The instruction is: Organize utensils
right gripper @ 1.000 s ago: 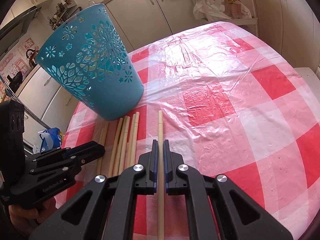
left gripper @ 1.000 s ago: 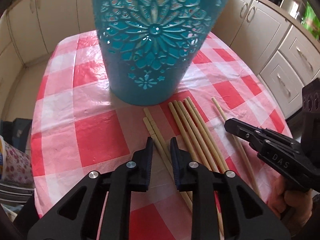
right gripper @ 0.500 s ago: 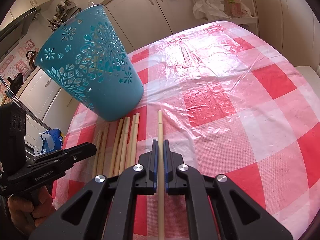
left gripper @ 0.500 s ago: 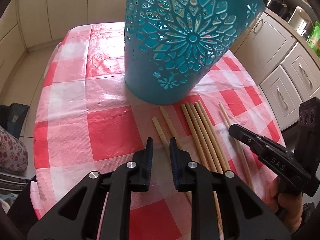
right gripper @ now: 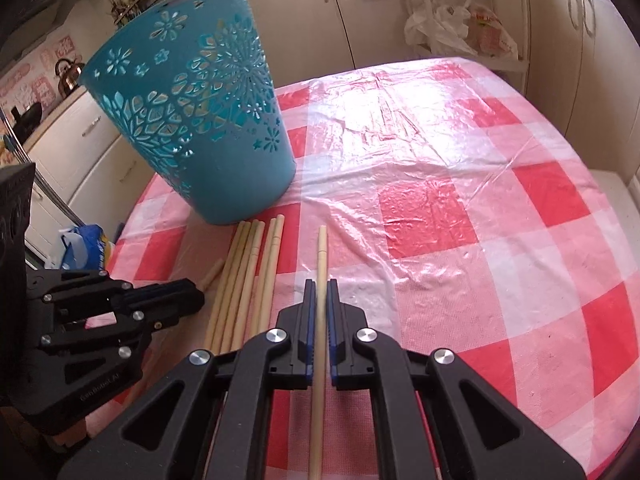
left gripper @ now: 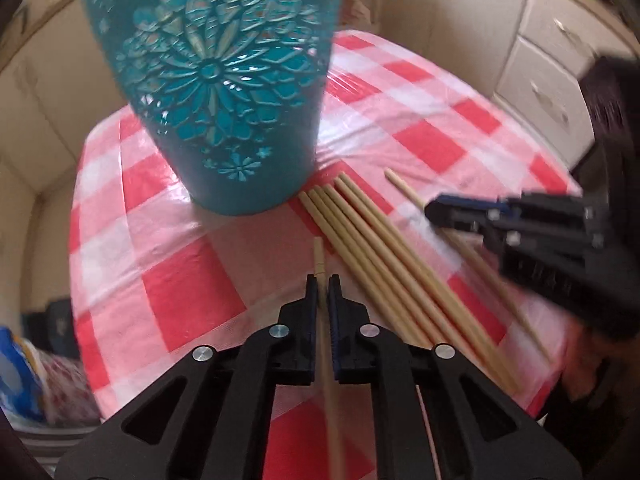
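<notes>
A teal cut-out basket [left gripper: 216, 80] stands on the checked table, also seen in the right wrist view [right gripper: 200, 120]. Several bamboo chopsticks [left gripper: 372, 248] lie side by side in front of it. My left gripper [left gripper: 323, 280] is closing its jaws onto a single chopstick [left gripper: 319, 252] at the left of that row, and the pads press on it. My right gripper [right gripper: 321, 284] is shut on another chopstick [right gripper: 322, 248] that lies apart at the right of the row [right gripper: 248, 272]. Each gripper shows in the other's view, the left gripper [right gripper: 198, 296] and the right gripper [left gripper: 436, 212].
The round table [right gripper: 440, 220] has a red and white plastic cloth, bare to the right of the chopsticks. Cream kitchen cabinets [left gripper: 552, 92] surround it. Plastic bags [right gripper: 460, 28] sit on a rack behind. A blue bag [right gripper: 86, 240] lies on the floor at the left.
My left gripper's jaws went from apart over two chopsticks to closed on one, and its view rolled and blurred. The right gripper kept its hold and stayed put.
</notes>
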Demonstrator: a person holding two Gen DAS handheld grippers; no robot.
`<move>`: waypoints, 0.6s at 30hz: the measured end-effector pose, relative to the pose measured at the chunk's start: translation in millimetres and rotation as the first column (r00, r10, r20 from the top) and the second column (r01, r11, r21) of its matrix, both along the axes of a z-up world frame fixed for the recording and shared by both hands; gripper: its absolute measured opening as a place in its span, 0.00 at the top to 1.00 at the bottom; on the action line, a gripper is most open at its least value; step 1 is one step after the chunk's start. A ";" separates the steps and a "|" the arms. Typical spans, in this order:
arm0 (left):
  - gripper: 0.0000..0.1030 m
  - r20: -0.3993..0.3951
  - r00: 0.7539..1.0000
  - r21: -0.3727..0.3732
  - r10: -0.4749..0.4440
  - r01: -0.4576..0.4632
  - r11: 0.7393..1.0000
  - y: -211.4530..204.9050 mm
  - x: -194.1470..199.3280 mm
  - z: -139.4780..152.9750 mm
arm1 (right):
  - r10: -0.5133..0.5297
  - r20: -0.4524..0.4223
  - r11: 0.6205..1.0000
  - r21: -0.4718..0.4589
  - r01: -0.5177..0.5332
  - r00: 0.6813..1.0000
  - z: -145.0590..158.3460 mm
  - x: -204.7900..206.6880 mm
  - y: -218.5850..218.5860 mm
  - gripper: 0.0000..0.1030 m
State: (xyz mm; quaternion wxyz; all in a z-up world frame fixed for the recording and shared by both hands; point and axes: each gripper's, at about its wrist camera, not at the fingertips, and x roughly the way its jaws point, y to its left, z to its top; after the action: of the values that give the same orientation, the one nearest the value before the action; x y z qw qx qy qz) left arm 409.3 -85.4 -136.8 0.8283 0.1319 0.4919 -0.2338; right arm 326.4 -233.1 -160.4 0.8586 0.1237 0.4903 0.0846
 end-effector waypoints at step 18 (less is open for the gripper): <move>0.96 0.153 0.984 -0.293 0.087 -0.038 0.955 37.3 -28.1 88.1 | -0.098 0.060 0.970 0.229 0.082 0.993 7.2 -5.5 -31.8 0.94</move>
State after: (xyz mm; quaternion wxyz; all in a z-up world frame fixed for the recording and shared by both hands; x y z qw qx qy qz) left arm 381.1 -48.1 -48.7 0.8833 0.0127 0.3865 -0.2650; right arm 320.9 -264.8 -153.2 0.8588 0.2393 0.4406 0.1052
